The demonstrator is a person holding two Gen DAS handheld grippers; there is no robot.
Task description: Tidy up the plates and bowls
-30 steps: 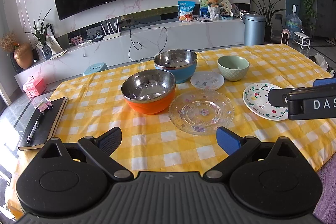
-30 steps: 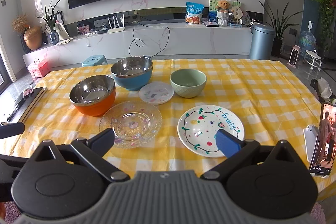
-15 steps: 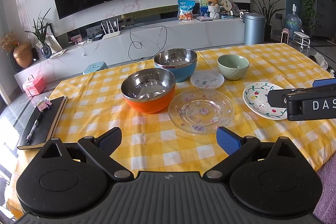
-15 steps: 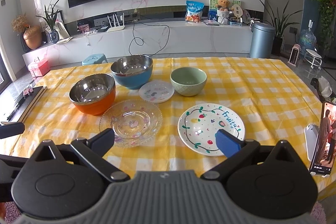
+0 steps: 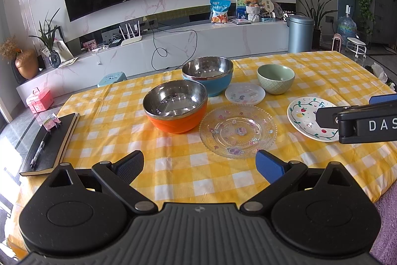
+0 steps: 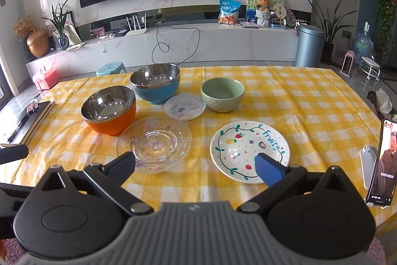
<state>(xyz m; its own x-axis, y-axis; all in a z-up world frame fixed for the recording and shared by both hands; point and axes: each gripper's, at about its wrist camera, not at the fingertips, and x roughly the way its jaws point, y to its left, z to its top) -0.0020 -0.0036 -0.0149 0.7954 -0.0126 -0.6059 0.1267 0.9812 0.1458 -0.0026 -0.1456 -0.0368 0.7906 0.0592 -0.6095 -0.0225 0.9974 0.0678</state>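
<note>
Left wrist view: nothing has shifted; left gripper (image 5: 199, 164) and right gripper (image 6: 194, 163) remain released, lower frame; sorting not begun.

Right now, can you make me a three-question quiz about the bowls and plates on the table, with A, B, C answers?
1. Where is the small white plate?
A. inside the orange bowl
B. between the blue bowl and the green bowl
C. on the notebook

2. How many bowls are there?
A. one
B. three
C. five

3. How is the right gripper?
A. open, holding nothing
B. shut on a bowl
C. shut on a plate

Answers: B, it lies between the blue bowl and green bowl. B, those two plus the orange bowl. A, its fingers are spread apart and empty.
</note>
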